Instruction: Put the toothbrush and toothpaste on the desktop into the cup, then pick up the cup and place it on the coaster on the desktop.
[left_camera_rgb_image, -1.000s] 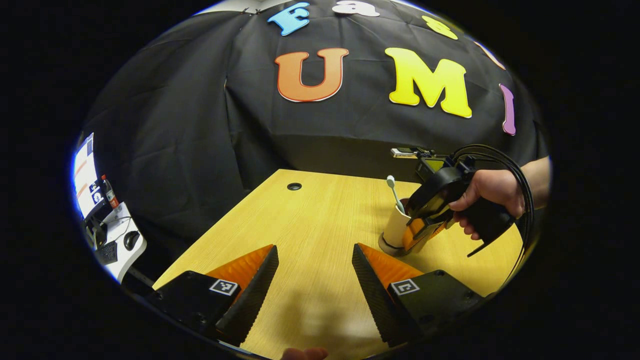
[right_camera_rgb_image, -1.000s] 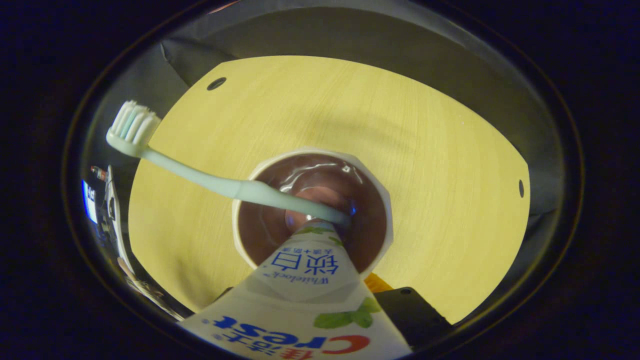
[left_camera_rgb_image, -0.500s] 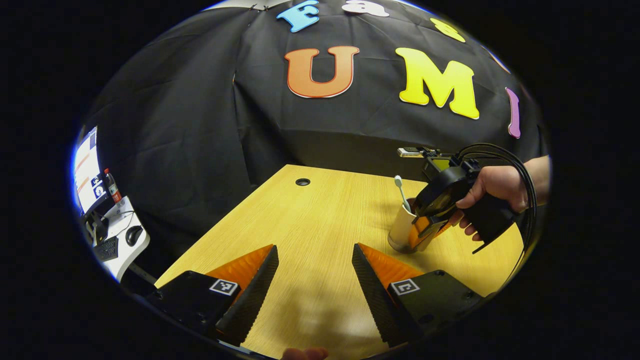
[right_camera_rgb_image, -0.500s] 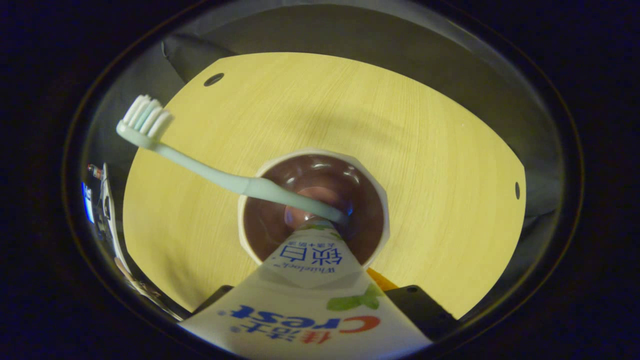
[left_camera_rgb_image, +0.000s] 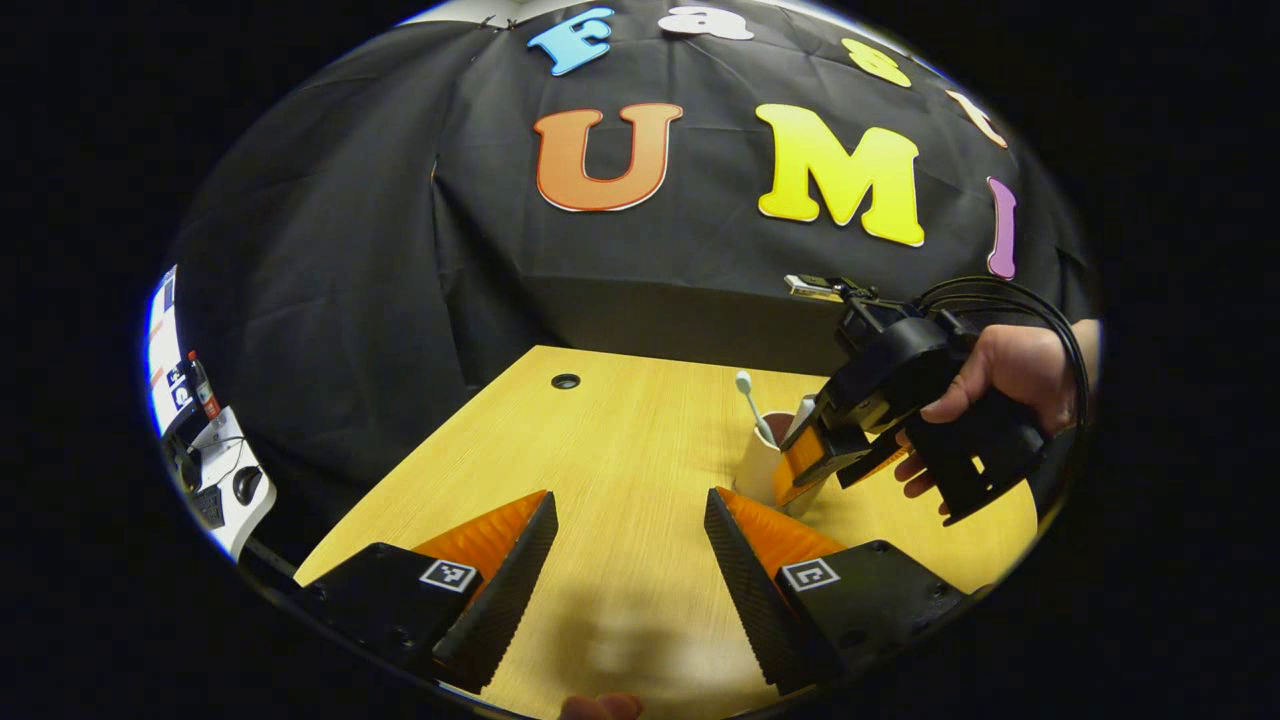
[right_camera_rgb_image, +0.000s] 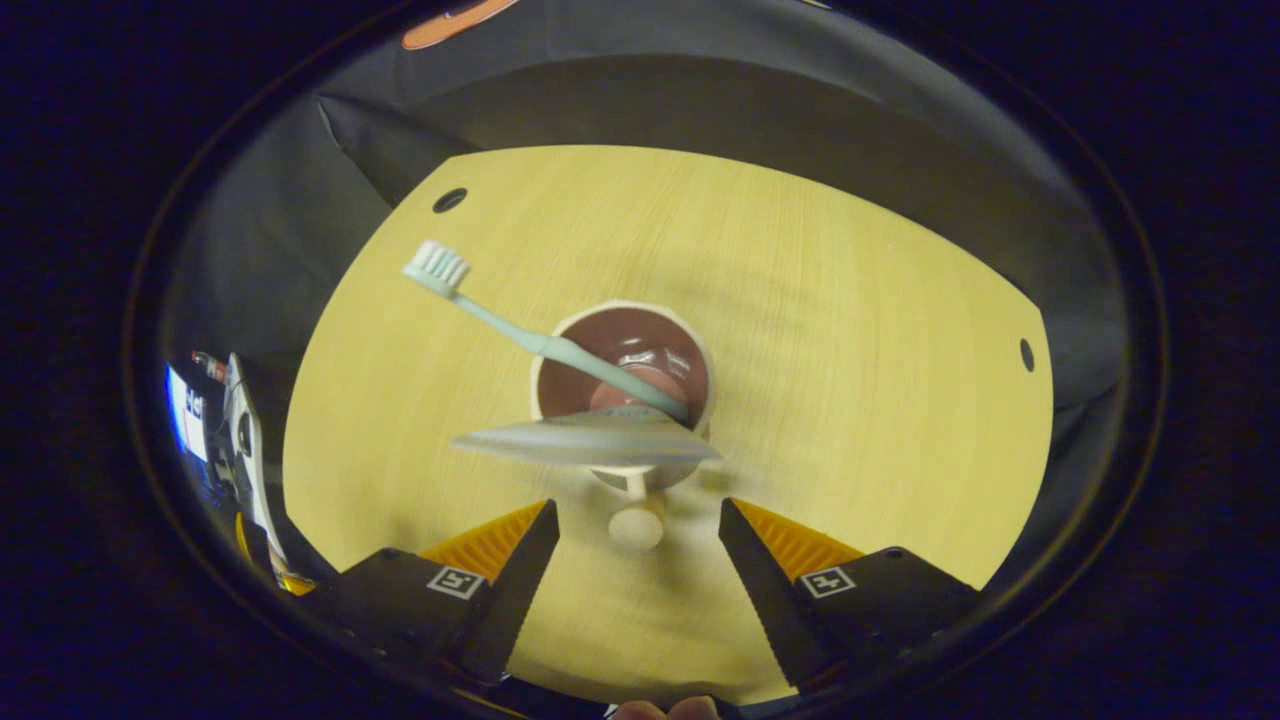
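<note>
A: Right gripper (right_camera_rgb_image: 630, 545) first. Jaws spread wide, nothing between them, held above the cup (right_camera_rgb_image: 622, 395) and looking down into it.

B: Left gripper (left_camera_rgb_image: 630, 555)?

A: Also wide open, empty, low over the near part of the bench (left_camera_rgb_image: 620, 440). In its view the right gripper (left_camera_rgb_image: 815, 465) sits just beside the cup (left_camera_rgb_image: 757, 470), a hand (left_camera_rgb_image: 1005, 375) on its grip.

B: Task items?

A: Toothbrush (right_camera_rgb_image: 520, 330) stands in the cup, handle down, bristle head leaning out over the rim toward the far-left bench hole (right_camera_rgb_image: 449, 200). Toothpaste (right_camera_rgb_image: 590, 440) is in the cup too, its flat crimped end sticking out across the near rim. Cup is upright on the bench (right_camera_rgb_image: 850, 330). A small round knob or base below the cup; can't tell what it is.

B: Coaster?

A: Can't tell.
</note>
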